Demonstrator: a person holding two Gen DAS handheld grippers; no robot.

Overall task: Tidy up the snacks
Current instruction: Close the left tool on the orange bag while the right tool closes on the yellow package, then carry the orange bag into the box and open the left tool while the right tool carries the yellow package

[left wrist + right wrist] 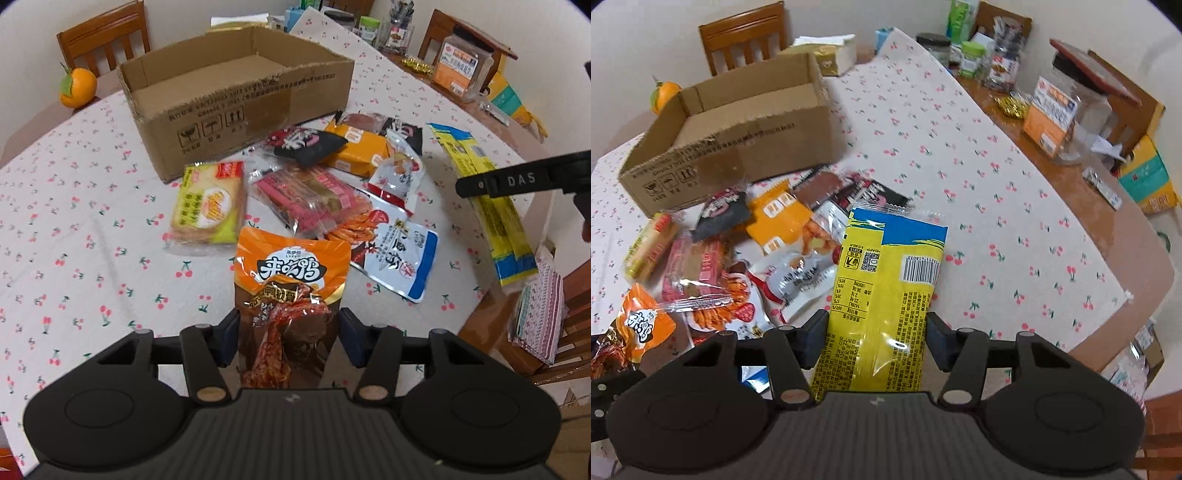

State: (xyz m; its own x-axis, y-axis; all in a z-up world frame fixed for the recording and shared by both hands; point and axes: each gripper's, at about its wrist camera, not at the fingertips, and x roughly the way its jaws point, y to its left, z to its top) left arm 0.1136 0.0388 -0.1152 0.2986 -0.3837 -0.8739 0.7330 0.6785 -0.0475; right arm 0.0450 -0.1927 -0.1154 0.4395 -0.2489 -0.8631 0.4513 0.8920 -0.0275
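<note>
I note a table under a cherry-print cloth (92, 221), with an open cardboard box (236, 110) standing on it toward the far side, its interior showing nothing in either view. Just in front of the box lies a loose pile of snack packets (321, 184), some overlapping. My right gripper (877, 341) has its jaws against both edges of a long yellow-and-blue packet (886, 273), which extends forward over the cloth beside the pile. My left gripper (290, 338) brackets the lower end of an orange duck-snack pouch (291, 280); I cannot tell whether its pads actually press the pouch. An orange fruit (77, 86) sits left of the box.
</note>
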